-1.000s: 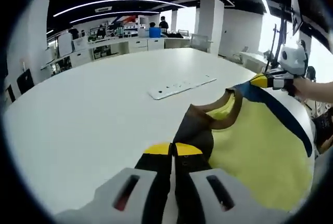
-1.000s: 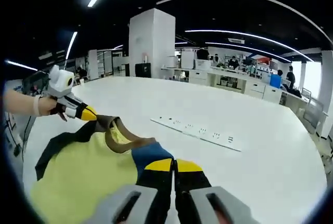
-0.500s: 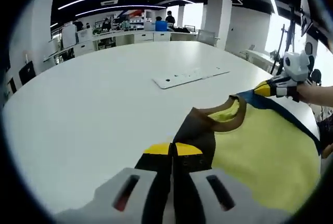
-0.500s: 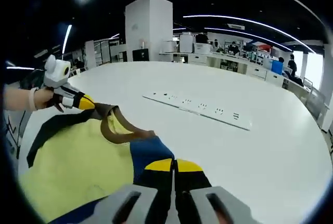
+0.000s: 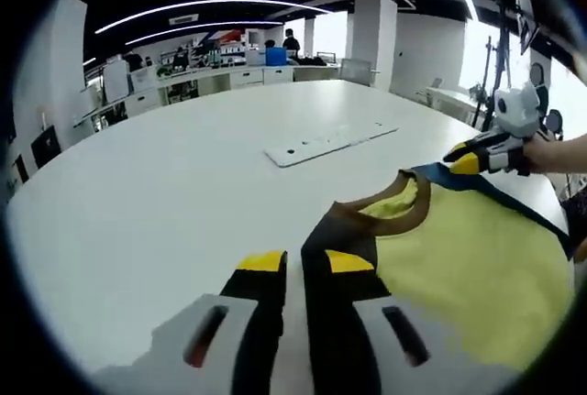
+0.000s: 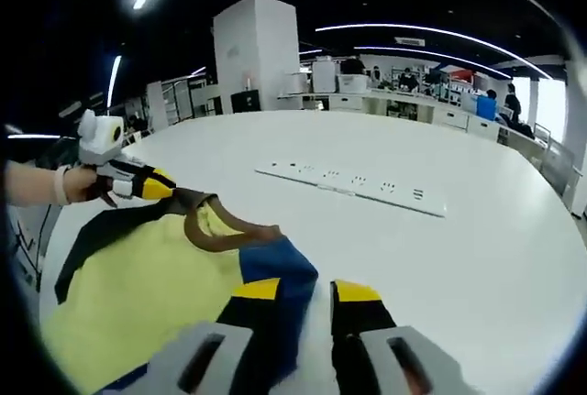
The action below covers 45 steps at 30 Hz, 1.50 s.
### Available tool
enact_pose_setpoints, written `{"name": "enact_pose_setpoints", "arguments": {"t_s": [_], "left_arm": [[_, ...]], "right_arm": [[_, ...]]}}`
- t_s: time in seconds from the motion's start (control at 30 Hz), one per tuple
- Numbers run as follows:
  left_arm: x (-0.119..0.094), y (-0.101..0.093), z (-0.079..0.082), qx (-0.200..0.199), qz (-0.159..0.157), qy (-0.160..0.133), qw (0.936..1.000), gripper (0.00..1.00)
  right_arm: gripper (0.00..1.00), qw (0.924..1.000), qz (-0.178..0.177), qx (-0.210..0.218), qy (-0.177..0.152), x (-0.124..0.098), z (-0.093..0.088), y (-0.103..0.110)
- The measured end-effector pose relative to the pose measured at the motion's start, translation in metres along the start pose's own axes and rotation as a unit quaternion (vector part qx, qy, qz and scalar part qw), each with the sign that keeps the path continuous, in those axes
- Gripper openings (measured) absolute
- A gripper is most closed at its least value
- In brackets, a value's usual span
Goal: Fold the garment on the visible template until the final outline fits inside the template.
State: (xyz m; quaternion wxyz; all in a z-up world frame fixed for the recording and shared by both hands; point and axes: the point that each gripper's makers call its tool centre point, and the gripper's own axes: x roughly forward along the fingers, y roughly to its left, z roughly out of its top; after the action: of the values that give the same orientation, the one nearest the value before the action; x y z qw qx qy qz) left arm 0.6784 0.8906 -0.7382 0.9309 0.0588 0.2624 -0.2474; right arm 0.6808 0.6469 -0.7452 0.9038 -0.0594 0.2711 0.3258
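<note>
A yellow shirt [image 5: 468, 276] with a brown collar [image 5: 394, 212] lies spread on the white table [image 5: 165, 202]. Its dark shoulder [image 5: 341, 235] rests just ahead of my left gripper [image 5: 304, 262], whose jaws stand apart and open. In the right gripper view the shirt [image 6: 147, 290] spreads to the left, and its blue shoulder [image 6: 280, 271] lies against the left jaw of my open right gripper [image 6: 307, 290]. Each gripper appears in the other's view, at the far shoulder: the right gripper [image 5: 472, 159] and the left gripper [image 6: 147, 182].
A long white power strip [image 5: 330, 141] lies on the table beyond the collar, also the power strip [image 6: 353, 189] in the right gripper view. The person's hands hold the grippers at the table edge. Desks, a pillar and people stand far behind.
Both grippers' jaws have parted and let go of the shoulders they were shut on. The shirt's top edge has come down flatter onto the table.
</note>
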Motion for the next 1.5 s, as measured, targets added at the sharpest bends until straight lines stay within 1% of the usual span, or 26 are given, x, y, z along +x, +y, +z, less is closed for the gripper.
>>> {"name": "enact_pose_setpoints", "arguments": {"t_s": [0.03, 0.1, 0.17, 0.2, 0.23, 0.27, 0.33, 0.4, 0.47, 0.5, 0.53, 0.57, 0.7, 0.9, 1.13, 1.3, 1.5], "left_arm": [[-0.001, -0.001, 0.002, 0.004, -0.001, -0.003, 1.0, 0.3], [-0.004, -0.004, 0.008, 0.009, -0.01, -0.011, 0.9999, 0.38], [-0.006, -0.008, 0.013, 0.018, -0.023, -0.021, 0.9994, 0.49], [-0.007, -0.011, 0.016, 0.019, -0.029, -0.024, 0.9991, 0.55], [-0.008, -0.013, 0.017, 0.02, -0.032, -0.026, 0.9989, 0.62], [-0.009, -0.015, 0.017, 0.026, -0.038, -0.025, 0.9986, 0.66], [-0.012, -0.017, 0.018, 0.029, -0.039, -0.024, 0.9986, 0.72], [-0.014, -0.018, 0.019, 0.031, -0.042, -0.024, 0.9983, 0.77], [-0.018, -0.023, 0.02, 0.032, -0.052, -0.028, 0.9978, 0.82], [-0.02, -0.026, 0.018, 0.032, -0.055, -0.021, 0.9978, 0.85], [-0.021, -0.026, 0.019, 0.031, -0.054, -0.022, 0.9978, 0.9], [-0.024, -0.03, 0.019, 0.036, -0.057, -0.022, 0.9975, 0.93], [-0.035, -0.037, 0.023, 0.035, -0.066, -0.026, 0.9969, 0.95], [-0.053, -0.047, 0.027, 0.042, -0.072, -0.034, 0.996, 0.93], [-0.076, -0.058, 0.021, 0.044, -0.075, -0.037, 0.9956, 0.92], [-0.095, -0.062, 0.019, 0.036, -0.073, -0.045, 0.9957, 0.9], [-0.118, -0.07, 0.018, 0.04, -0.07, -0.055, 0.9952, 0.88]], "right_arm": [[0.28, 1.0, 0.001, 0.002, -0.003, -0.001, 0.001, 0.001], [0.37, 0.9999, 0.003, 0.002, -0.012, -0.004, 0.006, 0.004], [0.45, 0.9999, 0.006, 0.0, -0.011, -0.006, 0.007, 0.007], [0.51, 0.9999, 0.009, -0.003, -0.014, -0.008, 0.008, 0.01], [0.54, 0.9998, 0.01, -0.004, -0.014, -0.009, 0.009, 0.011], [0.58, 0.9997, 0.017, 0.001, -0.018, -0.011, 0.011, 0.014], [0.68, 0.9994, 0.024, 0.016, -0.02, -0.013, 0.012, 0.017], [0.77, 0.9994, 0.027, 0.014, -0.018, -0.016, 0.012, 0.02], [0.81, 0.9993, 0.03, 0.012, -0.019, -0.02, 0.012, 0.023], [0.84, 0.9991, 0.033, 0.014, -0.02, -0.023, 0.014, 0.026], [0.85, 0.9991, 0.034, 0.014, -0.02, -0.024, 0.014, 0.027], [0.85, 0.9992, 0.035, 0.012, -0.017, -0.027, 0.014, 0.028], [0.85, 0.9992, 0.034, 0.01, -0.018, -0.037, 0.014, 0.031], [0.83, 0.9994, 0.032, 0.002, -0.013, -0.056, 0.008, 0.037], [0.81, 0.9995, 0.031, 0.001, -0.01, -0.083, -0.003, 0.047], [0.8, 0.9995, 0.029, 0.003, -0.01, -0.1, -0.011, 0.055], [0.78, 0.9996, 0.025, 0.011, -0.012, -0.121, -0.021, 0.064]]}}
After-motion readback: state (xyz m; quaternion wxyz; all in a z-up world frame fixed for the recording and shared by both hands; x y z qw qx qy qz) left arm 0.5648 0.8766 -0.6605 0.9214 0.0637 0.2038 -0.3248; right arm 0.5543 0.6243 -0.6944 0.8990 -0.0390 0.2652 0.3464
